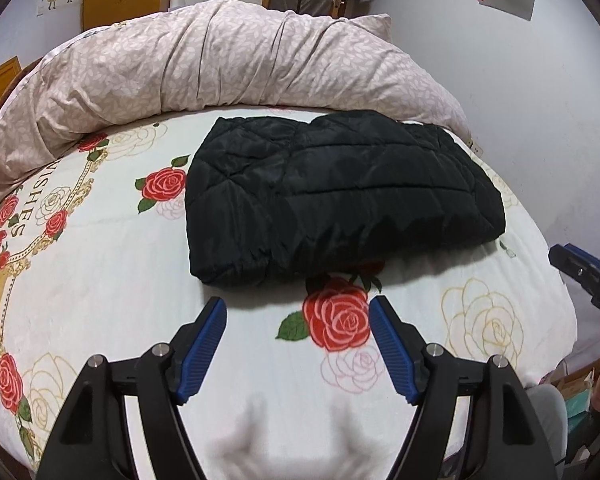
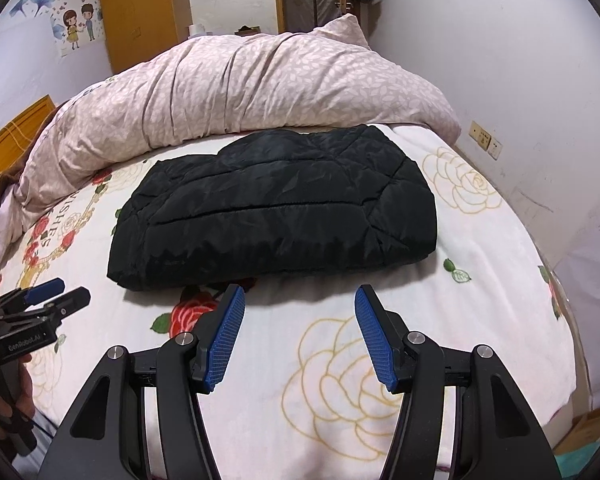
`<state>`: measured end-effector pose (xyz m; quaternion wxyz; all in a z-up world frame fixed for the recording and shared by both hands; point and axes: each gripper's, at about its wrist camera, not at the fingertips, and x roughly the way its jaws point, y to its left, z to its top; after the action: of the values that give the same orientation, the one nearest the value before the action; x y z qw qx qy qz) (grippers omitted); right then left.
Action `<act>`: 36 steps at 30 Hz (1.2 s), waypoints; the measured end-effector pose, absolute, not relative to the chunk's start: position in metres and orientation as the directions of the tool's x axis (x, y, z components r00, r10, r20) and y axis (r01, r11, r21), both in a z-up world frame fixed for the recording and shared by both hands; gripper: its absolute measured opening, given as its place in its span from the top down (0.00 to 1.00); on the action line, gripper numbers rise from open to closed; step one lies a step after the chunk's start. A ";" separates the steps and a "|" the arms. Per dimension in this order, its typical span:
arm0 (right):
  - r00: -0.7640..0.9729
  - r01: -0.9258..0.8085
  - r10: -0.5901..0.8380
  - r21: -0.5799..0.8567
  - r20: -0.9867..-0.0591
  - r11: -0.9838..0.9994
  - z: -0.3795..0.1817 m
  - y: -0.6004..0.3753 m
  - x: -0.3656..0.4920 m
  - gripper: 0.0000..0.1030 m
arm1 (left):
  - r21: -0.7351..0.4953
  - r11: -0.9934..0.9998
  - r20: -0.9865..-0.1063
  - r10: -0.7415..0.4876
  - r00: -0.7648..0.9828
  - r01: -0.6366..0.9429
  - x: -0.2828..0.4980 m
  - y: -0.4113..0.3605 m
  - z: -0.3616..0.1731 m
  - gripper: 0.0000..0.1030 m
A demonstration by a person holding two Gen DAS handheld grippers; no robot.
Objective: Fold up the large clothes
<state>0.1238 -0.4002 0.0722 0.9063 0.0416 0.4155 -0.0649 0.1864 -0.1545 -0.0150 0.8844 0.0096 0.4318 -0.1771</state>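
Black quilted padded jacket (image 1: 340, 196), folded into a thick rectangle, lying on the bed's white rose-printed blanket (image 1: 100, 288), just in front of a rumpled pink leaf-patterned duvet (image 1: 220, 64). Left gripper (image 1: 298, 308) and right gripper (image 2: 299, 296), blue-padded: jaws released, nothing between them, both just short of the jacket's near edge.

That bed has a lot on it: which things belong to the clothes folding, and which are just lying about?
Part of the job:
- black quilted jacket, folded on the bed
- left tongs, open, empty
- right tongs, open, empty

Just lying about:
- pink leaf-print duvet
- rose-print bedspread
- wall sticker
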 end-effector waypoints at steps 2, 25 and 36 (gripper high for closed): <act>0.646 0.153 -0.088 0.015 -0.758 0.988 0.072 -0.400 0.122 0.44 | -0.127 0.939 -0.769 -0.297 0.566 0.320 0.184 -0.156 -0.015 0.27; 0.643 0.150 -0.103 -0.007 -0.759 0.989 0.075 -0.397 0.108 0.44 | -0.147 0.943 -0.766 -0.300 0.569 0.300 0.176 -0.152 -0.009 0.27; 0.636 0.152 -0.104 -0.008 -0.765 0.988 0.072 -0.395 0.110 0.44 | -0.138 0.944 -0.766 -0.293 0.572 0.300 0.175 -0.153 -0.008 0.27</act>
<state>0.1096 -0.3950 0.0721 0.9040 0.0284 0.4207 -0.0710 0.1750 -0.1530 -0.0083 0.8867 0.0037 0.4311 -0.1671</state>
